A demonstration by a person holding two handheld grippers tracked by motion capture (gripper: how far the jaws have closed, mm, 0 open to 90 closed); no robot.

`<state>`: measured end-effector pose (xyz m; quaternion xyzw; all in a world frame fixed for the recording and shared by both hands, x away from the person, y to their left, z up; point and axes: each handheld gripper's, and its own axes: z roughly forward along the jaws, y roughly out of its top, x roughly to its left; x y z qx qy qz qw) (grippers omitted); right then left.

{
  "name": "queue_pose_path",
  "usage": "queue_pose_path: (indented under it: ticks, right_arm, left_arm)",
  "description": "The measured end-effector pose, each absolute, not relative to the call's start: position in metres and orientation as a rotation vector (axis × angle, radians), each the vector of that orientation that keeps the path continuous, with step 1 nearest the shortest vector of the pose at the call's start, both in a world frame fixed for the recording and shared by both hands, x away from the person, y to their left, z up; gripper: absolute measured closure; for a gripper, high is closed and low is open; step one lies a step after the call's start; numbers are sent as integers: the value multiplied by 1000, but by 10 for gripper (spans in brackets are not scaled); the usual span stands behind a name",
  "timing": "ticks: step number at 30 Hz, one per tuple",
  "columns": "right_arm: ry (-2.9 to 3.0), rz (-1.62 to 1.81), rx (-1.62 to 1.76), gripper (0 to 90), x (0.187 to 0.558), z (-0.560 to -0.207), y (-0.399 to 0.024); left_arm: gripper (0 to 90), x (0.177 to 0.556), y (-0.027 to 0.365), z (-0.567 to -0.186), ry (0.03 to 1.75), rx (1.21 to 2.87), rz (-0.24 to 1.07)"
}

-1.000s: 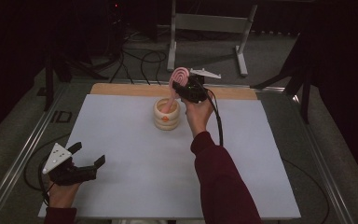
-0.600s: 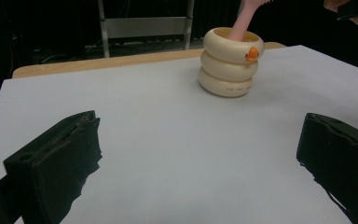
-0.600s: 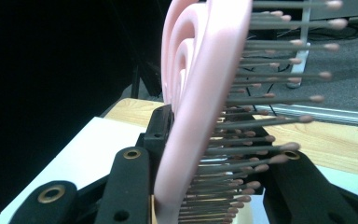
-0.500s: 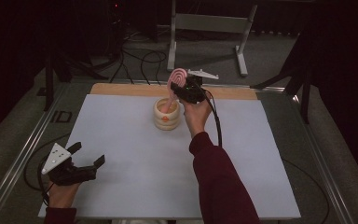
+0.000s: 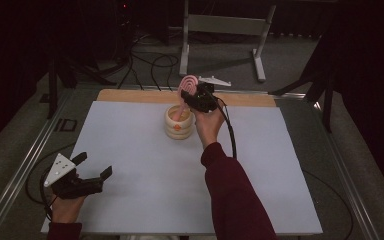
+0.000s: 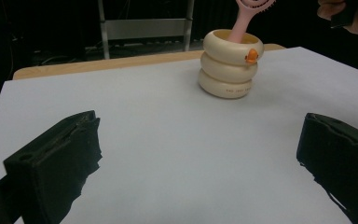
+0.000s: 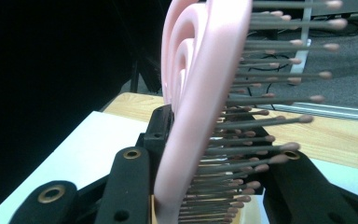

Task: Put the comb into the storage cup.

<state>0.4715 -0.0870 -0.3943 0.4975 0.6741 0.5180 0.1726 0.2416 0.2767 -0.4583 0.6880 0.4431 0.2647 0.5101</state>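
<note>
Your right gripper [image 5: 192, 96] clamps the head of a pink hairbrush [image 5: 186, 85], whose handle slants down from the jaws into the cream ringed cup [image 5: 178, 122] just below them. Your left gripper [image 5: 91, 167] rests open and empty, the cup well ahead of it across the white table [image 5: 145, 175].

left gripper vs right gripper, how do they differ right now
The left gripper rests low at the table's near left corner, jaws open and empty; the right gripper is raised over the cream cup, shut on the pink hairbrush, whose handle dips into the cup. Both are black and hand-held.
</note>
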Motion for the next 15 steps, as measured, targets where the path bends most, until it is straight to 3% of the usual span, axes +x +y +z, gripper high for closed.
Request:
queue_pose_path:
  ticks: [15]
  right_arm:
    - [1926,1454,1415,639,471,-401,-82]
  left_arm:
    - [0,242,277,-458,1066,1659,638]
